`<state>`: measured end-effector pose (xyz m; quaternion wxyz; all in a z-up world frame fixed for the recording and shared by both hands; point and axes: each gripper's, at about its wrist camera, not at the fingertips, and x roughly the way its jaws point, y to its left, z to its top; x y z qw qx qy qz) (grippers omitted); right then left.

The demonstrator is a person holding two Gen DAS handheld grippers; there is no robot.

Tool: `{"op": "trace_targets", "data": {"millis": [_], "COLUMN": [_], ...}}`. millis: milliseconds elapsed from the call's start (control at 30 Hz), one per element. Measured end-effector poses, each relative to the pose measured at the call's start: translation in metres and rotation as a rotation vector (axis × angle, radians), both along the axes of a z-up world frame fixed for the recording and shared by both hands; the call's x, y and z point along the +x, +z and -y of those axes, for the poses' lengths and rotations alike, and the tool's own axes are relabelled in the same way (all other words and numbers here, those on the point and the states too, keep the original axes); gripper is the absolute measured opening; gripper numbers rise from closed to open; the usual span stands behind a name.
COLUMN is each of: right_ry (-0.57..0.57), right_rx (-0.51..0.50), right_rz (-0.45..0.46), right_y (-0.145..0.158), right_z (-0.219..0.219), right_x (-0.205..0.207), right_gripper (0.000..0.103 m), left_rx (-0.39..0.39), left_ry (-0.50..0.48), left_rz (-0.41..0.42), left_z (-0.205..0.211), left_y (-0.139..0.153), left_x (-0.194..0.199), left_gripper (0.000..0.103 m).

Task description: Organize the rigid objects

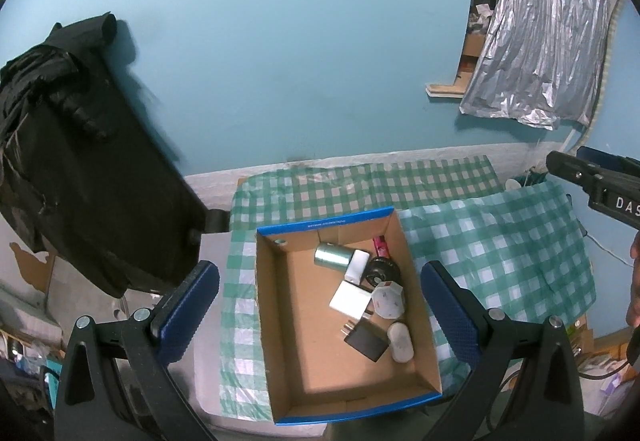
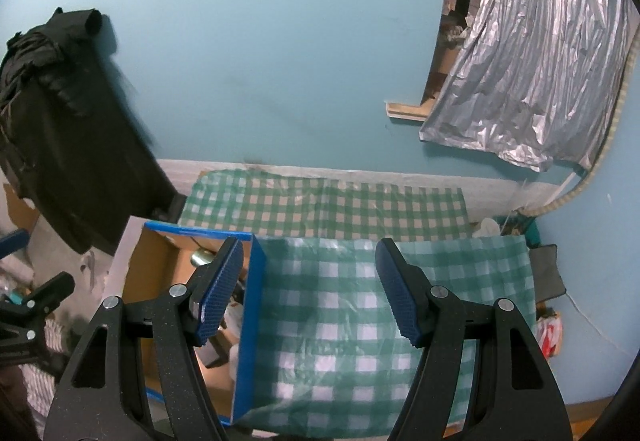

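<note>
A cardboard box with a blue rim [image 1: 416,325] sits on the checked cloth. Inside lie a silver cylinder [image 1: 333,255], a white charger [image 1: 350,299], a smaller white adapter [image 1: 357,264], a black adapter [image 1: 367,341], a white oval case [image 1: 400,342], a hexagonal white piece [image 1: 387,299], a black round part [image 1: 383,270] and a red item [image 1: 381,246]. My left gripper [image 1: 320,315] is open and empty above the box. My right gripper [image 2: 310,291] is open and empty over the cloth, just right of the box [image 2: 250,321].
The green and white checked cloth [image 2: 344,321] covers the table against a teal wall. A black garment [image 1: 80,145] hangs at the left. A silver foil sheet [image 1: 548,41] hangs at the right. Clutter lies on the floor at both sides.
</note>
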<state>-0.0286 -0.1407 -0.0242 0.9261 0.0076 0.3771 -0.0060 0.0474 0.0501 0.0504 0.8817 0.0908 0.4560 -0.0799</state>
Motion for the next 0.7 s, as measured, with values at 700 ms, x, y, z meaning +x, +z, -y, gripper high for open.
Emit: {"op": "trace_targets", "data": {"millis": [700], "right_ry": [-0.023], "right_rx": [0.008], "right_rz": [-0.006], "right_y": [-0.0004], "right_z": [0.0007], "right_x": [-0.0012], "right_gripper": [0.068], "left_rx": [-0.003], "left_ry": [-0.013], "left_rz": [-0.005], "left_z": [-0.0014], "left_y": [-0.0039], "left_x": [0.0015], "left_gripper": [0.102]}}
